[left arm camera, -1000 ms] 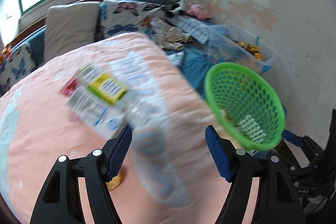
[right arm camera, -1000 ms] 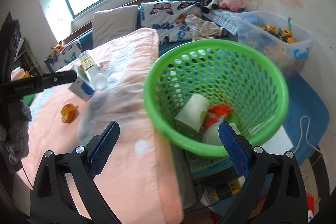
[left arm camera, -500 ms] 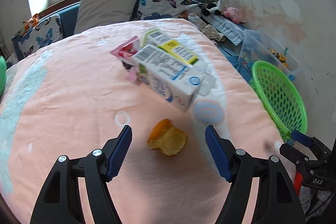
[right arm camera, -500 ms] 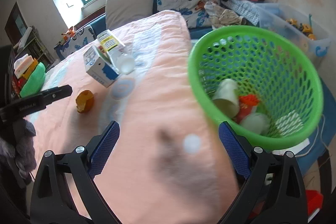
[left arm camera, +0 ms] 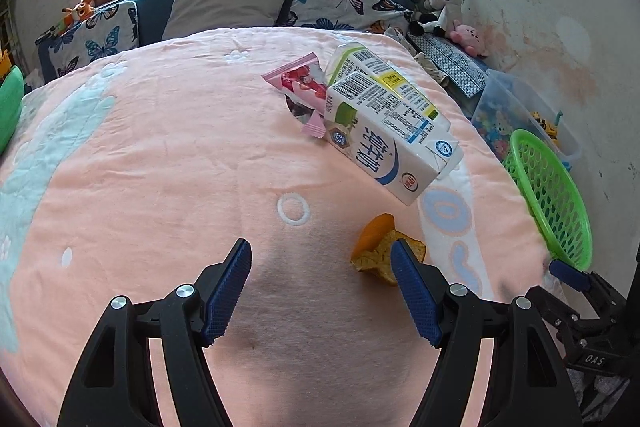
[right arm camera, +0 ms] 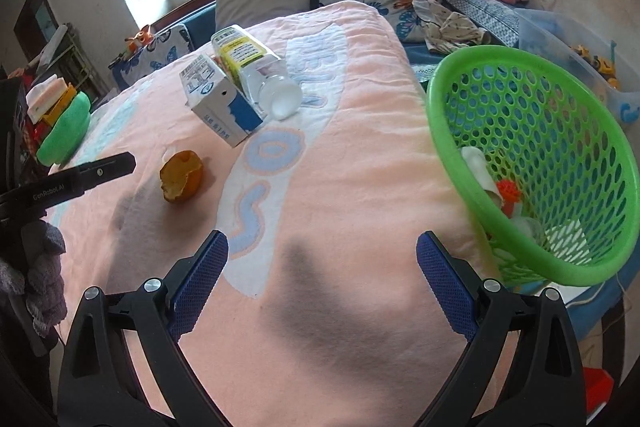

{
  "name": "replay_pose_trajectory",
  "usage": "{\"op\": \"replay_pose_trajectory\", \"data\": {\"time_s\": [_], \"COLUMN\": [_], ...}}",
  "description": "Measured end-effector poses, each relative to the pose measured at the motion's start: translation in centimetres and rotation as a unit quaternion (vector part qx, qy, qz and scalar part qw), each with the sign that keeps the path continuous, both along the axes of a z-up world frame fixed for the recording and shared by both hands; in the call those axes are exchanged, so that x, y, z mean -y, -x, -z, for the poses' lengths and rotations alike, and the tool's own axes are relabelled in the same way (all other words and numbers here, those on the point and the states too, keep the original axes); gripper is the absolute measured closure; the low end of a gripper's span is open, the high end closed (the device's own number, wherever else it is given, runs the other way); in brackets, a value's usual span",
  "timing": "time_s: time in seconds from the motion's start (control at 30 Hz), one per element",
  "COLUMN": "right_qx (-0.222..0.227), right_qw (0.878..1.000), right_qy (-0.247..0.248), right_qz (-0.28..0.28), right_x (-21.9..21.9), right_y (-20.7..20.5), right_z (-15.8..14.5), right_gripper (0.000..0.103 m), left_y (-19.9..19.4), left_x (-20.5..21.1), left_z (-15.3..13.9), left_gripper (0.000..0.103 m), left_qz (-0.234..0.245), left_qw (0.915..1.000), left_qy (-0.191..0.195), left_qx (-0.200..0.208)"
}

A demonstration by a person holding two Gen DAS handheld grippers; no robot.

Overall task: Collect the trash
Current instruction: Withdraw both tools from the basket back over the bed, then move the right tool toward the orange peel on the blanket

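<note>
Orange fruit peel, torn and cupped [left arm camera: 384,247]: lies on the pink fleece blanket [left arm camera: 160,155], just beside the right-hand blue pad of the left gripper [left arm camera: 320,291]. That pad overlaps its near edge in view; contact cannot be told

White-and-blue milk carton, lying on its side [left arm camera: 392,143]: beyond the peel, touching a second carton with a yellow label [left arm camera: 384,75]; a pink snack wrapper [left arm camera: 300,87] lies against their far side; a clear plastic bottle [right arm camera: 272,87] rests beside them

Green perforated plastic basket [right arm camera: 532,163]: at the blanket's edge, tilted, already holding some scraps; well apart from the peel

Left gripper: jaws stand wide, nothing between them; pitched steeply down over the blanket

Right gripper [right arm camera: 320,291]: jaws wide, empty; tilted down, aimed at bare blanket beside the basket

Step judged in hand: taking the peel. Done well, the left gripper shifts sideways to centre the peel between the pads, lowers close to the fleece, then closes gently, since the peel looks soft and the blanket may bunch into the grip
</note>
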State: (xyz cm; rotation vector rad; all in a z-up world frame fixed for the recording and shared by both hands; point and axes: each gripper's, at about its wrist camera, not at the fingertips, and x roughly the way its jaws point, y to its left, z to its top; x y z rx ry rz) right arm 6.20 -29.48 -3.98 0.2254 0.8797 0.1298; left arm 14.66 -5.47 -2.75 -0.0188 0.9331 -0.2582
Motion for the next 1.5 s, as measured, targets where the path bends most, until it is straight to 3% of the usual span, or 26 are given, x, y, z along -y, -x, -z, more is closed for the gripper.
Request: {"op": "replay_pose_trajectory", "data": {"time_s": [0.7, 1.5], "right_qx": [0.007, 0.007], "right_qw": [1.000, 1.000], "right_qy": [0.000, -0.002], "right_qz": [-0.016, -0.018], "right_x": [-0.5, -1.2], "right_y": [-0.1, -0.1], "right_z": [-0.5, -0.6], "right_gripper": [0.008, 0.008], "left_y": [-0.4, -0.7], "left_x": [-0.9, -1.1], "left_z": [-2.3, -2.4], "left_gripper": [0.033, 0.033], "left_qz": [-0.020, -0.026], "left_qw": [0.9995, 0.9995], "left_qy": [-0.012, -0.008], "left_qx": [0.021, 0.019]}}
